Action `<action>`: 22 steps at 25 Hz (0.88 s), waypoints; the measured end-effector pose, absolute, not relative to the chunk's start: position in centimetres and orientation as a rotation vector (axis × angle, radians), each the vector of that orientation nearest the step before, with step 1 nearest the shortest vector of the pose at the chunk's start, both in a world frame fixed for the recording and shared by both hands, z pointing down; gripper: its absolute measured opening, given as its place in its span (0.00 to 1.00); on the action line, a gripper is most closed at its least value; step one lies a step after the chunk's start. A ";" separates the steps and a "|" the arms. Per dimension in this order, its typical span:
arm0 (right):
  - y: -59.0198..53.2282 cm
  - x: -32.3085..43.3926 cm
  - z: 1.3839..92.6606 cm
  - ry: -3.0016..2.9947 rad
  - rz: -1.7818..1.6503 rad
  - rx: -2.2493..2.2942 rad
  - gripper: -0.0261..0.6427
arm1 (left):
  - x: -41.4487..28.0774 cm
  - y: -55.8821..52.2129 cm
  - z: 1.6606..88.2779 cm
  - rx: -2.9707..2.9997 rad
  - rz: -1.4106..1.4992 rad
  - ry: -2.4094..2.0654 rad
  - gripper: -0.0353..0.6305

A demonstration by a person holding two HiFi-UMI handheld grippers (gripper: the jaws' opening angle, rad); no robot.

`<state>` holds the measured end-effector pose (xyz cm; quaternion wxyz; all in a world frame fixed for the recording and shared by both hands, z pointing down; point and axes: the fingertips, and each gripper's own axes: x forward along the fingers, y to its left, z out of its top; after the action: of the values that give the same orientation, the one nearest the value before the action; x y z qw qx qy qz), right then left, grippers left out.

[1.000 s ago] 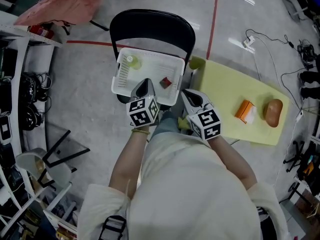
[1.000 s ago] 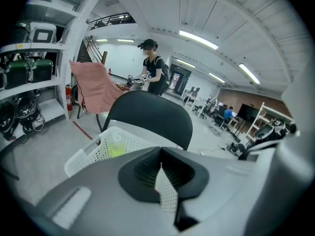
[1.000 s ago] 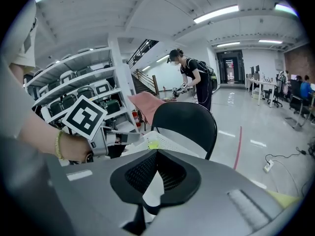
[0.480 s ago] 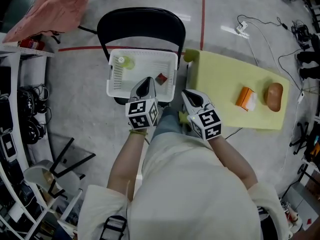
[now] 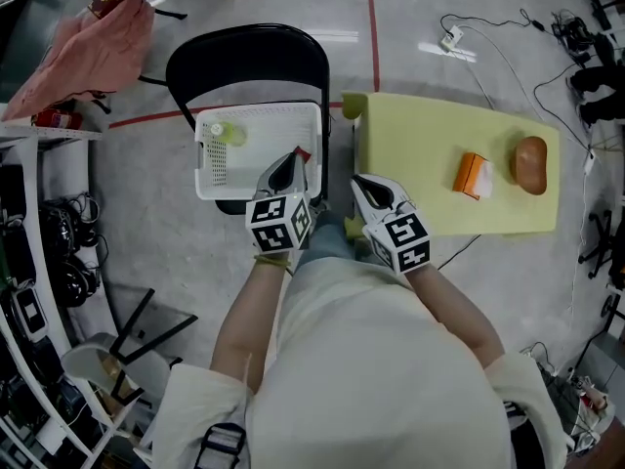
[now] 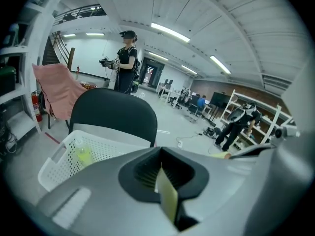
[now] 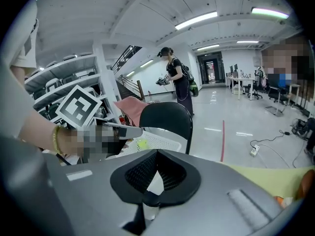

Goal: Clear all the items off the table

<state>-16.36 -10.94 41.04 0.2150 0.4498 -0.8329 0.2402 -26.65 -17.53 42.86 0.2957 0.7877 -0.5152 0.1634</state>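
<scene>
A yellow table [image 5: 430, 154] carries an orange packet [image 5: 473, 175] and a brown rounded item [image 5: 530, 163]; a small green thing [image 5: 354, 106] sits at its near-left corner. To its left, a black chair [image 5: 244, 62] holds a white basket [image 5: 207, 159] containing a yellow-green item [image 5: 217, 131] and a red item [image 5: 301, 152] half hidden by my left gripper [image 5: 286, 172]. That gripper hangs shut and empty over the basket's right front corner. My right gripper [image 5: 369, 193], also shut and empty, hovers at the table's left edge. The basket [image 6: 74, 151] fills the left gripper view below my left gripper [image 6: 165, 191].
Pink cloth [image 5: 93, 42] is draped at the far left. Cables [image 5: 488, 42] trail over the floor beyond the table. A folded black stand [image 5: 137, 320] lies at the lower left. A person [image 6: 127, 63] with grippers stands far behind the chair.
Both grippers have slid to the right relative to the basket, the left from over its middle to its right front corner. The head view has swung, shifting chair and table leftward.
</scene>
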 end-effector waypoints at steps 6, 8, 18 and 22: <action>-9.2 -12.4 40.7 -2.292 0.665 1.315 0.03 | -22.5 -15.9 42.0 2.137 0.437 -1.326 0.07; -8.5 -10.9 40.5 -2.285 0.662 1.342 0.03 | -20.7 -15.2 41.5 2.165 0.443 -1.302 0.07; -3.2 -1.6 39.8 -2.226 0.692 1.530 0.03 | -11.3 -10.6 39.3 2.295 0.487 -1.190 0.07; -0.2 2.3 39.7 -2.180 0.715 1.614 0.03 | -7.5 -8.2 39.0 2.331 0.504 -1.128 0.07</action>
<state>2.28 -0.19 39.72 0.1676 0.5673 -0.7661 0.2513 -7.53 -8.21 39.03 0.2490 0.8558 -0.4141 0.1850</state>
